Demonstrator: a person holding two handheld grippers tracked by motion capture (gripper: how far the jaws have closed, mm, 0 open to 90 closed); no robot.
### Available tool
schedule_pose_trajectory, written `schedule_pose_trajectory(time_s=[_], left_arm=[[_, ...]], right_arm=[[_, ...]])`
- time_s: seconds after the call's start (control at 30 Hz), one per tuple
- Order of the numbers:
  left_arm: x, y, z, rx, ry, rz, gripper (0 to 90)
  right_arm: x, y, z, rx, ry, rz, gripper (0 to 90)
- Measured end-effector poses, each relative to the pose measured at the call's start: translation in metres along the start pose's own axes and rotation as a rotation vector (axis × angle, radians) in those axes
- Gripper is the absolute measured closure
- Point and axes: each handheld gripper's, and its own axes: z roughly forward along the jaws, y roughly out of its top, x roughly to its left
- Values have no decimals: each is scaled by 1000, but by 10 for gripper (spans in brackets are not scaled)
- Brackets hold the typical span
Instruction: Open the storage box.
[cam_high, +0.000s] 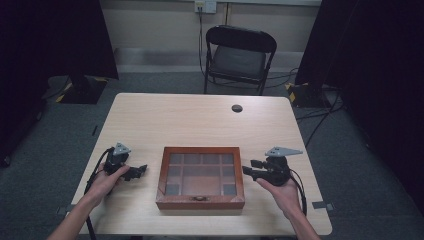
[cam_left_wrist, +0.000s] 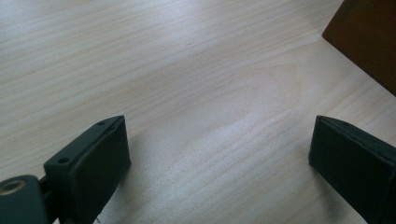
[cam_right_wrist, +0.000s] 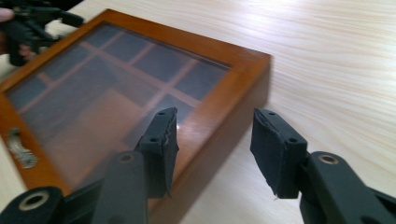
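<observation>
A wooden box with a glass lid divided into panes lies shut near the table's front edge, its metal latch facing the person. My left gripper rests just left of the box with its jaws wide apart over bare wood; a corner of the box shows at the upper right. My right gripper hovers at the box's right side. Its jaws stand partly apart above the box's rim, one over the lid and one over the table, with nothing between them. The latch sits at the left.
The light wooden table stretches bare beyond the box, with a dark cable hole near its far edge. A black folding chair stands behind the table. Dark curtains hang at both sides.
</observation>
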Motion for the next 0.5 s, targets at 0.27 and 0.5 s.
schedule_pose_trajectory(time_s=[0.27,0.5], left_arm=[[0,0,0,0,0,0,45],[0,0,0,1,0,1,45]], right_arm=[[23,8,4,-2,98,-58,576],[43,15,11,10,172,-103,623]])
